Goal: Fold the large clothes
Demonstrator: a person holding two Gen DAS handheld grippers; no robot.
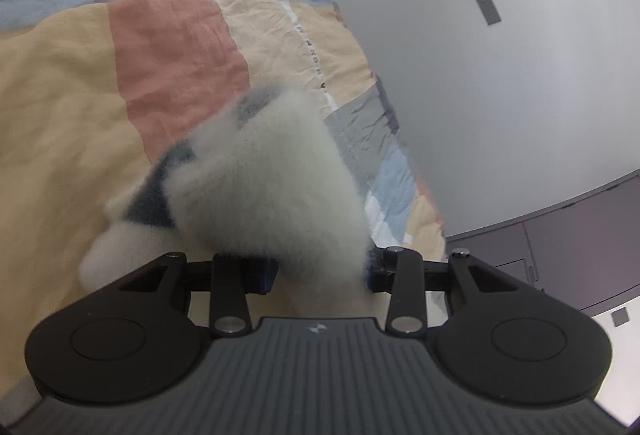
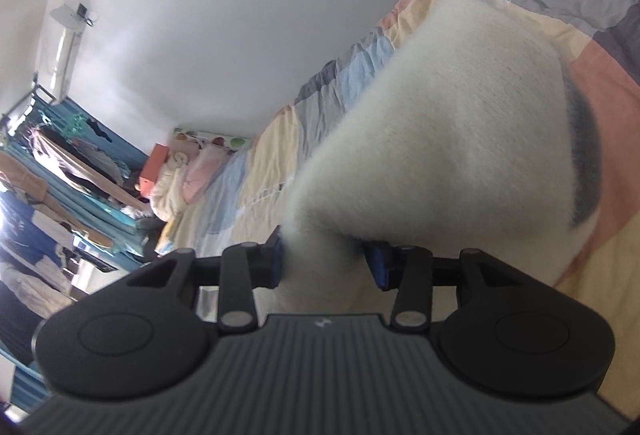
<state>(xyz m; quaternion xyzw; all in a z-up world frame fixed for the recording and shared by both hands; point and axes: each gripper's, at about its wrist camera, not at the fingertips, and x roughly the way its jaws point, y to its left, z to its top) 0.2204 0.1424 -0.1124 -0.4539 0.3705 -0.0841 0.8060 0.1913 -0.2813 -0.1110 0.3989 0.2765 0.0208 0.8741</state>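
Note:
A fluffy white garment with dark grey patches (image 1: pixel 272 179) is bunched in front of my left gripper (image 1: pixel 322 271), whose blue pads are shut on its fabric and hold it above the bed. The same white fuzzy garment (image 2: pixel 448 139), with a dark grey stripe, fills the right wrist view. My right gripper (image 2: pixel 328 263) is shut on another part of it, lifted over the bed. Both views are blurred by motion. The rest of the garment is hidden behind the bunched fabric.
A bed with a patchwork quilt (image 1: pixel 80 107) of cream, salmon, grey and blue lies under both grippers. A white wall (image 1: pixel 500 95) runs along its edge. Pillows and folded bedding (image 2: pixel 180 171) sit at the far end; a clothes rack (image 2: pixel 60 163) stands beyond.

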